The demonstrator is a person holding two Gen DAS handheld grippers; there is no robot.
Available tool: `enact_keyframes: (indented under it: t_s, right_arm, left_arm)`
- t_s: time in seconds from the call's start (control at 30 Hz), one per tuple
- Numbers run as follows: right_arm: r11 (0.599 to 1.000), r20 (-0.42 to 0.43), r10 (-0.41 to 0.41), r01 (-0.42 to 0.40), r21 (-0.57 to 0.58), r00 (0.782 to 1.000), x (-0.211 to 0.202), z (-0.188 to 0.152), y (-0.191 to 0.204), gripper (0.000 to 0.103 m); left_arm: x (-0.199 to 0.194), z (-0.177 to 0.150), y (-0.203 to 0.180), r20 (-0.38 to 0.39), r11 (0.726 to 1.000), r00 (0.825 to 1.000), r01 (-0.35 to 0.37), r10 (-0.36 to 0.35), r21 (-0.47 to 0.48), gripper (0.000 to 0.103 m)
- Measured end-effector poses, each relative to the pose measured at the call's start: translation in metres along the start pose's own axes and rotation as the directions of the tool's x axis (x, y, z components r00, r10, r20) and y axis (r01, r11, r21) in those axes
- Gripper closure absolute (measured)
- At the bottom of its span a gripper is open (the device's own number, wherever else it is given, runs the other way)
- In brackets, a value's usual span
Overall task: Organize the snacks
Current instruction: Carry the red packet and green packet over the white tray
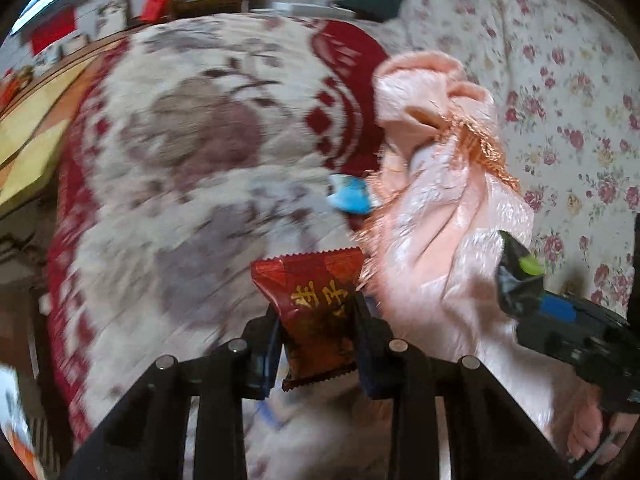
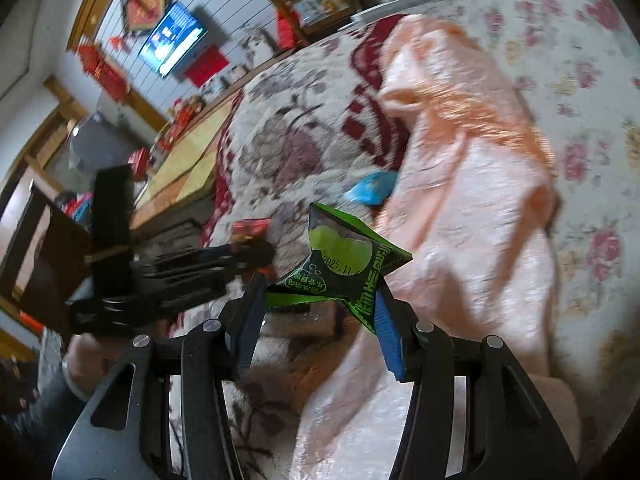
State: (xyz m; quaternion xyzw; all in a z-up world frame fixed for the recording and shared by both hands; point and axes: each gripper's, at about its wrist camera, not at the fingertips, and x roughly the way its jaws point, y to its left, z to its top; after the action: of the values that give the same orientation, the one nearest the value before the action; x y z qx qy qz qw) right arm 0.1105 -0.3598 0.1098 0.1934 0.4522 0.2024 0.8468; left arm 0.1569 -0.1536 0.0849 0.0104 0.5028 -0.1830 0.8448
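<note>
My left fingers (image 1: pixel 316 320) pinch a red snack pack (image 1: pixel 314 308) — my right fingers (image 2: pixel 320 304) pinch a green snack pack (image 2: pixel 344 264). Both hang over the bed's flowery blanket (image 1: pixel 192 152), beside a pink cloth (image 1: pixel 440 216). A blue snack (image 1: pixel 350 194) lies by it.

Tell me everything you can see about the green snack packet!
The green snack packet is a small, shiny foil-like wrapper, dark green with bright green edges, a lime-coloured round patch, printed characters and a date starting 2025.11. It looks crinkled and twisted, its corners sticking out like a star. The right gripper pinches it between blue-padded fingers, holding it in the air above the pink satin cloth. In the left wrist view it shows as a dark crumpled shape with a green spot.
</note>
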Motion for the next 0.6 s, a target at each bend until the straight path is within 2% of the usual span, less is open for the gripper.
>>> enact_keyframes:
  t_s: [0.13,0.33,0.6]
  right_arm:
    - [0.997,-0.037,-0.009,0.006,-0.077,0.999,0.018,-0.012,0.028,0.053]
    - [0.992,-0.061,-0.018,0.01,-0.124,0.998,0.039,-0.039,0.07,0.053]
    - [0.979,-0.133,0.005,-0.032,-0.201,0.991,0.064,-0.071,0.127,0.053]
  left_arm:
    - [-0.028,-0.031,0.024,0.026,0.995,0.996,-0.084,0.086,-0.046,0.07]
    - [-0.066,-0.075,0.06,0.039,0.981,0.988,-0.143,0.149,-0.128,0.07]
    - [-0.103,-0.113,0.087,0.07,0.96,0.972,-0.206,0.223,-0.187,0.069]
